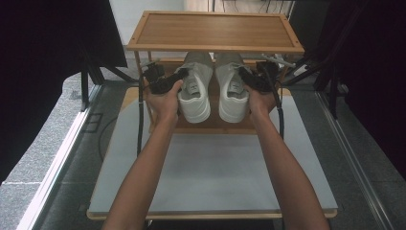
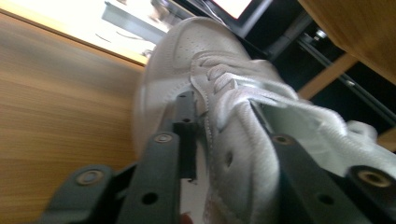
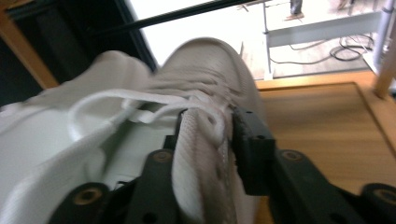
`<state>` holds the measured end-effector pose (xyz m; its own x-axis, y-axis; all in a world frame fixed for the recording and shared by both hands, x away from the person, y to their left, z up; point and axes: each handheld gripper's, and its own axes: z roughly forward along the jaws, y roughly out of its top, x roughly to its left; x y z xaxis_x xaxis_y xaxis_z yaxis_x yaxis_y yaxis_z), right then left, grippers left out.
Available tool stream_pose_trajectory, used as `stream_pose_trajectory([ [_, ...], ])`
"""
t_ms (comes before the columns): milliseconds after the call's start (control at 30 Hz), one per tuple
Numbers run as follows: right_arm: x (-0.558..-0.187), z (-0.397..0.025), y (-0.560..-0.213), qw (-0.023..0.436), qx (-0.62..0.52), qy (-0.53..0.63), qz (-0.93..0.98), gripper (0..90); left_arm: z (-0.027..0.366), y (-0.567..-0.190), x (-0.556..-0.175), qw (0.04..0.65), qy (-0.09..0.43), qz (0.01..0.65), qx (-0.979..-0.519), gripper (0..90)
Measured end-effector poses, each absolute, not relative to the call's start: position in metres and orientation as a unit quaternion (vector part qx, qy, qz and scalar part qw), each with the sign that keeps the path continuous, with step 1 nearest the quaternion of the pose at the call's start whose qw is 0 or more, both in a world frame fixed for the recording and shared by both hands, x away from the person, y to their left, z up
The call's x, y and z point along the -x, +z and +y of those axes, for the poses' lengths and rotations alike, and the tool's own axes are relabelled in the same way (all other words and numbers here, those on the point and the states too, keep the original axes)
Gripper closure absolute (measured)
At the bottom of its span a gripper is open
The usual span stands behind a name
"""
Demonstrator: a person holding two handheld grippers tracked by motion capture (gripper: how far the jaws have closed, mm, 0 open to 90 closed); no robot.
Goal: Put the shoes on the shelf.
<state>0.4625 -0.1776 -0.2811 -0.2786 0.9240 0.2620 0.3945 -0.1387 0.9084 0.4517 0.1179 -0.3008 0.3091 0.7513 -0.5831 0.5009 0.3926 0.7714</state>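
Two white shoes held side by side on the lower shelf [image 1: 210, 125] of a wooden rack [image 1: 214, 29], seen from the high view. The left gripper [image 1: 168, 82] is clamped on the outer collar of the left shoe [image 1: 195, 91]; in the left gripper view its jaws close on that white wall beside the laces [image 2: 219, 84], one jaw inside the opening and one outside. The right gripper [image 1: 254, 80] is likewise clamped on the outer collar of the right shoe [image 1: 232, 91]; the right gripper view shows the padded edge pinched between its jaws. Toes point away from the person, under the top shelf; heels lie toward the shelf's near edge. Whether the soles rest fully on the wood cannot be told. The step in hand appears to be moving the pair at the rack, either seating or withdrawing it. The next move calls for level, matched travel of both hands, toes kept below the top shelf, and a steady grip on the soft collars.
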Motion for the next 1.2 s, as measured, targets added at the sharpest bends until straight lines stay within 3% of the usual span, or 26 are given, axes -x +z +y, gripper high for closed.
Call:
stream_pose_trajectory([
  [133, -0.460, -0.173, -0.280, 0.256, -0.524, 0.540, 0.607, 58.8, 0.115, -0.301, -0.454, 0.622, 0.068, 0.559, -0.544, 56.9],
  [267, -0.452, -0.181, -0.274, 0.251, -0.512, 0.573, 0.589, 55.0, 0.114, -0.298, -0.450, 0.636, 0.056, 0.547, -0.542, 52.4],
  [467, -0.434, -0.196, -0.269, 0.244, -0.500, 0.589, 0.586, 57.0, 0.123, -0.283, -0.432, 0.646, 0.084, 0.524, -0.549, 56.2],
  [667, -0.402, -0.207, -0.267, 0.258, -0.474, 0.582, 0.608, 71.8, 0.133, -0.272, -0.399, 0.636, 0.115, 0.490, -0.584, 75.0],
  [900, -0.356, -0.211, -0.276, 0.258, -0.407, 0.575, 0.662, 87.8, 0.146, -0.280, -0.355, 0.611, 0.134, 0.443, -0.643, 84.4],
  [1200, -0.339, -0.191, -0.306, 0.237, -0.362, 0.543, 0.720, 89.6, 0.127, -0.307, -0.339, 0.582, 0.125, 0.417, -0.686, 88.8],
])
